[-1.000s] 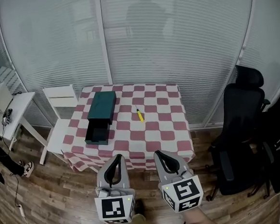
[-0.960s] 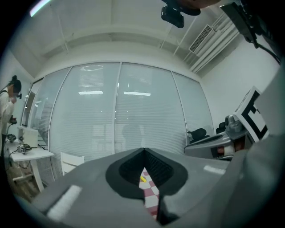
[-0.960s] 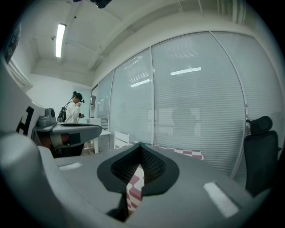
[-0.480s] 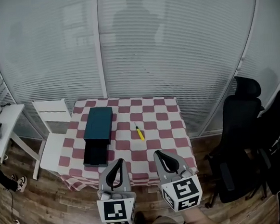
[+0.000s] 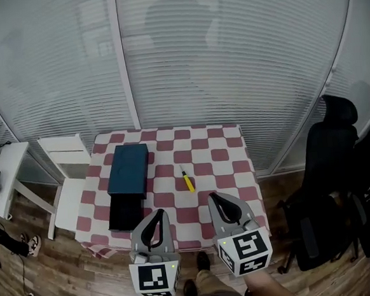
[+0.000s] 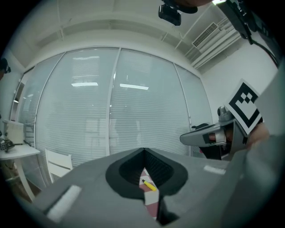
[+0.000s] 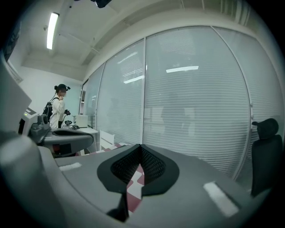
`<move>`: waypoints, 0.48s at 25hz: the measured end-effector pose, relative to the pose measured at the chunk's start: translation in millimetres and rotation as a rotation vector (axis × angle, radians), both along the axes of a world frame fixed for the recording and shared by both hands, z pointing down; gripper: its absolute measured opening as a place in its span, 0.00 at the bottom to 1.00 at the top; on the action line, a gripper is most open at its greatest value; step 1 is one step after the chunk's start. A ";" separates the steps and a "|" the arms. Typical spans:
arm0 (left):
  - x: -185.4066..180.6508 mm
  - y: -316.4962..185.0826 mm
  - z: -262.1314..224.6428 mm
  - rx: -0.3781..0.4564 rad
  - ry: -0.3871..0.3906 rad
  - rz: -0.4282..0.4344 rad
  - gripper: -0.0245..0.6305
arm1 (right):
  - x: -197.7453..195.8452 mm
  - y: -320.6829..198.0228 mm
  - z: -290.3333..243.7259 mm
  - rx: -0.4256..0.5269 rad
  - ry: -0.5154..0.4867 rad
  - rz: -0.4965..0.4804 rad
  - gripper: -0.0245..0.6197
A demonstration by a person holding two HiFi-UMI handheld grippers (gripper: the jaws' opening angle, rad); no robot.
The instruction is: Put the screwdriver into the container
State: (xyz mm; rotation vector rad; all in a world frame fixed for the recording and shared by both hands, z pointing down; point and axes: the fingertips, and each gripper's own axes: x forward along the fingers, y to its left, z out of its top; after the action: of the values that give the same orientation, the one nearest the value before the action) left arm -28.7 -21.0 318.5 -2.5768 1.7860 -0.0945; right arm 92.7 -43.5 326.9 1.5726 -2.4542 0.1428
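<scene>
A yellow screwdriver (image 5: 187,180) lies on the red-and-white checked table (image 5: 225,173), near its middle. The dark teal container (image 5: 129,170) sits at the table's left, its black drawer (image 5: 125,213) pulled out toward me. My left gripper (image 5: 157,214) and right gripper (image 5: 213,199) hover side by side at the table's near edge, both shut and empty, short of the screwdriver. In the left gripper view the screwdriver (image 6: 149,185) shows through the hole between the shut jaws of the left gripper (image 6: 144,151). In its own view the right gripper (image 7: 141,146) frames only checked cloth (image 7: 133,183).
A white chair (image 5: 66,179) stands left of the table and a white desk (image 5: 2,171) farther left. A black office chair (image 5: 331,184) is at the right. A glass wall with blinds (image 5: 184,55) runs behind the table. A person (image 7: 58,111) stands far off.
The table has come closer and lower in the head view, and the far-left desk has slid out toward the edge. Both grippers stay shut, side by side.
</scene>
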 end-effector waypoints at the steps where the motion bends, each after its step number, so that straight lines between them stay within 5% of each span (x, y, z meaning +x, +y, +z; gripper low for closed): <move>1: -0.5 -9.7 1.6 -0.003 -0.003 -0.009 0.04 | 1.4 -8.7 3.4 -0.007 -0.001 -0.004 0.08; 12: 10.5 -96.8 -2.9 -0.022 -0.028 -0.095 0.04 | 4.8 -99.3 16.3 -0.038 -0.004 -0.096 0.08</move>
State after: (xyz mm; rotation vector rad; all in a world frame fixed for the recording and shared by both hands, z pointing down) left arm -18.2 -117.8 315.6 -2.4920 1.9075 -0.1513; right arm 97.5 -142.9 343.3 1.4381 -2.5092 0.1756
